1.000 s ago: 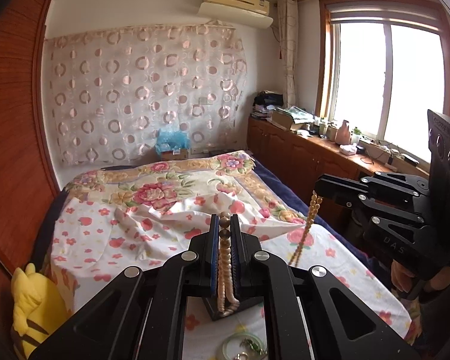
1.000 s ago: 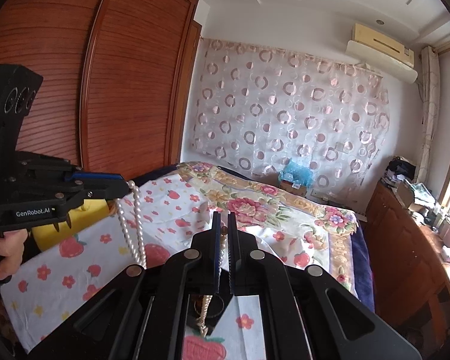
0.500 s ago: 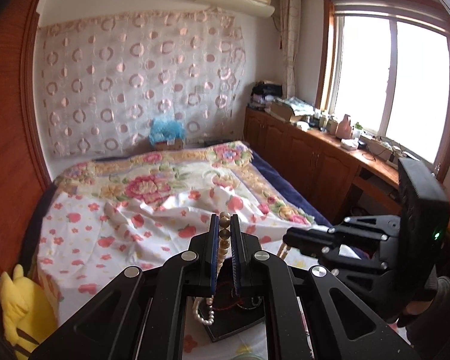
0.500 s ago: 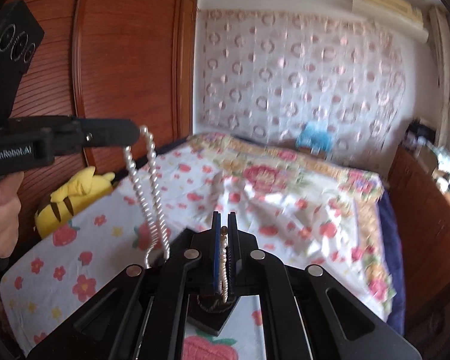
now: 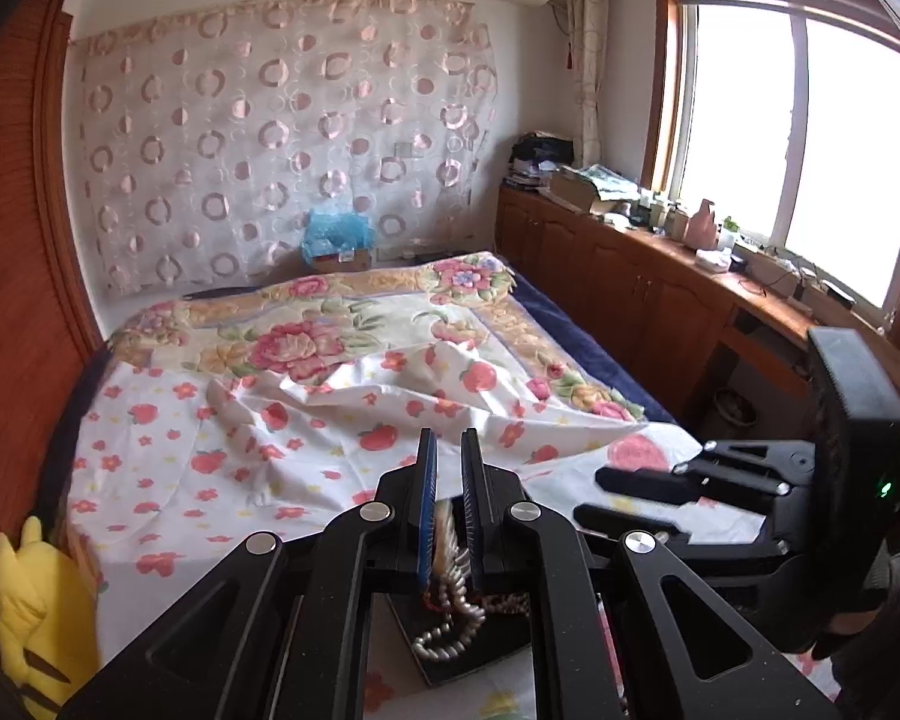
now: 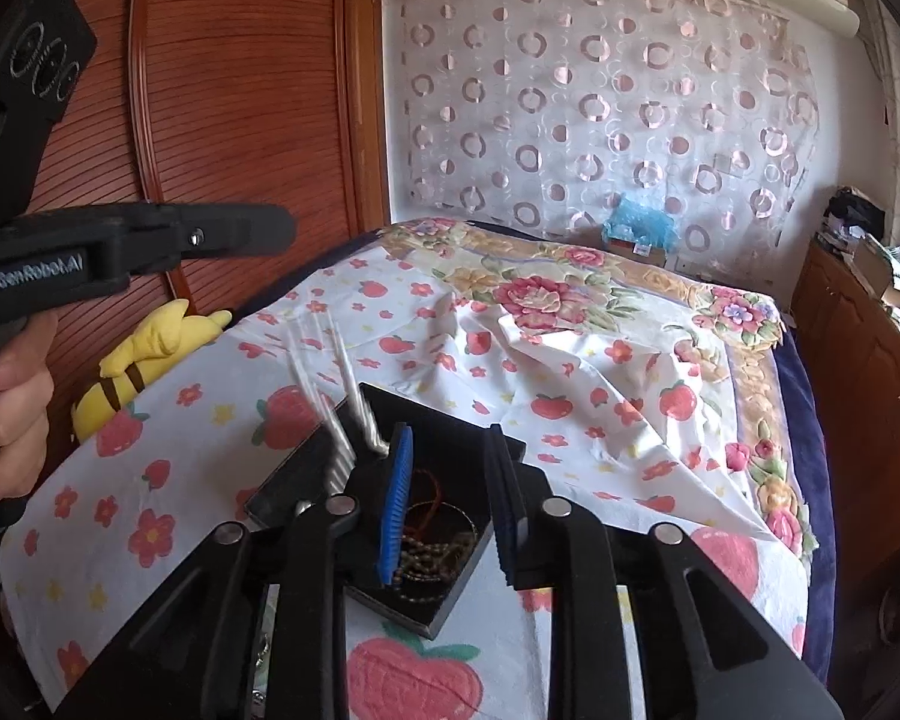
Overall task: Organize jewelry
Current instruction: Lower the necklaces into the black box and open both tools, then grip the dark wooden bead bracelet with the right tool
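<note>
Dropping into the black tray below both grippers: pearl necklace, released within 1 second. Right gripper now spread; left gripper parted, strand slipping between.

My left camera looks along my left gripper up the bed toward the window. My right camera faces the wardrobe. Both sit close above the black tray, sharing bed and curtain.
</note>
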A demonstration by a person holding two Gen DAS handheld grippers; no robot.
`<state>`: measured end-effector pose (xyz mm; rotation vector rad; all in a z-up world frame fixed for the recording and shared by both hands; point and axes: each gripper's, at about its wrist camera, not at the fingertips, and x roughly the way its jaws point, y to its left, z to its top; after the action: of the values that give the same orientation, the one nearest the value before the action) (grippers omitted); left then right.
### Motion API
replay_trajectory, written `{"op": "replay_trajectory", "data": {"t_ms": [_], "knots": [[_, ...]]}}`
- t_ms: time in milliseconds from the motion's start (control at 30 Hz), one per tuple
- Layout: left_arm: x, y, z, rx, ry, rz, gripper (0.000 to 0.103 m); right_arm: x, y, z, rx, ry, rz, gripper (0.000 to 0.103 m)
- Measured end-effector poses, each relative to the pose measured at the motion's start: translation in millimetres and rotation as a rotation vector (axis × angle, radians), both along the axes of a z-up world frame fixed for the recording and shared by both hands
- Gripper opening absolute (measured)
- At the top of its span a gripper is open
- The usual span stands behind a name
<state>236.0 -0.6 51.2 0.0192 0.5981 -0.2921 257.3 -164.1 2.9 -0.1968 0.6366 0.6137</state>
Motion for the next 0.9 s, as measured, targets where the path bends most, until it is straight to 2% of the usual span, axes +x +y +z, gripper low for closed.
{"op": "replay_trajectory", "data": {"t_ms": [67, 200, 267, 400, 467, 500, 633, 900], "knots": [[-2.6, 0.6, -6.9, 0.007, 0.013, 0.005, 0.02, -2.8, -3.1, 0.5, 0.002, 0.0, -0.005, 0.027], [-12.6, 6.4, -16.8, 0.01, 0.034, 0.015, 0.025, -18.1, -10.5, -3.5, 0.013, 0.01, -0.014, 0.027], [-22.3, 8.1, -22.5, 0.019, 0.037, 0.026, 0.035, -27.0, -13.5, -6.4, 0.011, 0.014, -0.016, 0.027], [-40.4, 9.3, -33.3, 0.038, 0.052, 0.037, 0.041, -45.6, -20.7, -15.7, 0.016, 0.034, -0.027, 0.027], [-51.9, 11.1, -36.6, 0.039, 0.05, 0.05, 0.056, -53.3, -24.3, -20.2, 0.02, 0.047, -0.034, 0.027], [-56.3, 12.0, -37.0, 0.037, 0.048, 0.055, 0.059, -58.5, -25.6, -23.3, 0.021, 0.056, -0.038, 0.027], [-80.2, 16.3, -43.7, 0.045, 0.048, 0.072, 0.068, -77.3, -28.9, -32.8, 0.017, 0.08, -0.039, 0.027], [-115.4, 24.5, -69.6, 0.026, 0.097, 0.087, 0.075, -111.0, -27.8, -57.9, -0.011, 0.149, -0.019, 0.027]]}}
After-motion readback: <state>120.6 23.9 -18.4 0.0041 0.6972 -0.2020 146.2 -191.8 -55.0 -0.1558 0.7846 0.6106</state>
